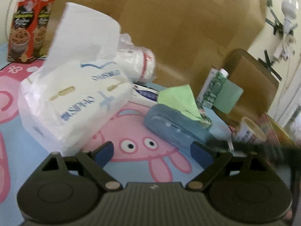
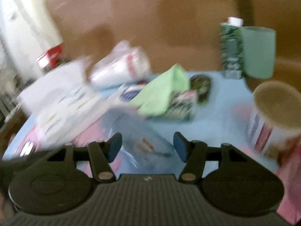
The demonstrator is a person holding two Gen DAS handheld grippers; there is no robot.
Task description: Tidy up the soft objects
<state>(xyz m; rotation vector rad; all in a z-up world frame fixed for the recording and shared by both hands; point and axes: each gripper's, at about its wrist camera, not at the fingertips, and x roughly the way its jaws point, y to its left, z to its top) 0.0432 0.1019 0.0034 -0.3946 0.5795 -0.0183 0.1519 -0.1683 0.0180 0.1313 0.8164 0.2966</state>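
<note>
The left gripper (image 1: 152, 151) has its jaws spread wide with nothing between them, hovering low over the cartoon-print blue mat (image 1: 131, 171), and the right gripper (image 2: 147, 147) is the same deal: jaws apart, empty, with what looks like a clear blue pouch (image 2: 143, 131) lying just ahead between the blue pads, though that view is smeared so it's hard to be sure. From the left one, the big white tissue pack (image 1: 73, 101) sits just ahead to its left with a sheet sticking up, and the blue pouch (image 1: 175, 130) lies ahead to the right, a green tissue pack (image 1: 180, 99) poking out right behind it. A wrapped white roll (image 1: 135, 60) lies farther back by the cardboard box (image 1: 188, 28). Best guess is either hand is lining up a grab, so the move would be to square the pads across the narrow side of a pack, close gently since the plastic wrap will slip and squash, and steer well apart from the paper cup (image 2: 272, 111) and green carton (image 2: 231, 49).
</note>
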